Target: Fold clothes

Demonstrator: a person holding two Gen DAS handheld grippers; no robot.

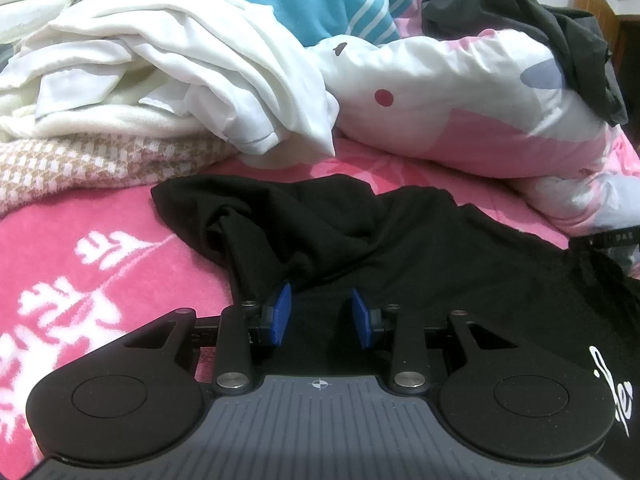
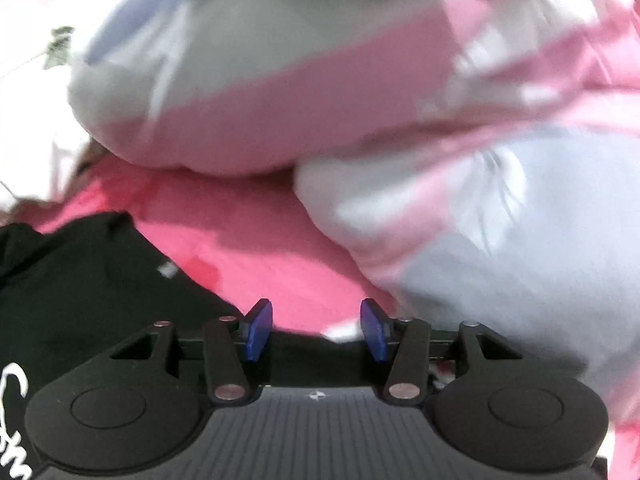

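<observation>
A black garment [image 1: 400, 232] with white lettering [image 1: 616, 384] lies crumpled on the pink blanket [image 1: 100, 260]. My left gripper [image 1: 322, 308] sits low over its near part, blue pads apart. Black cloth fills the gap beneath them, and a bunched fold runs up against the left pad [image 1: 282, 312]. The frame does not show the pads pressing on it. In the blurred right wrist view, my right gripper [image 2: 316, 328] stands open over bare pink blanket [image 2: 260, 240] with nothing between its fingers. The same black garment [image 2: 80, 280] lies to its left.
A puffy pink and white quilt [image 1: 480, 100] rises behind and to the right, close in front of the right gripper [image 2: 320, 80]. White clothes [image 1: 180, 52] are piled on a beige checked garment [image 1: 80, 168] at back left. A dark garment [image 1: 540, 28] drapes over the quilt.
</observation>
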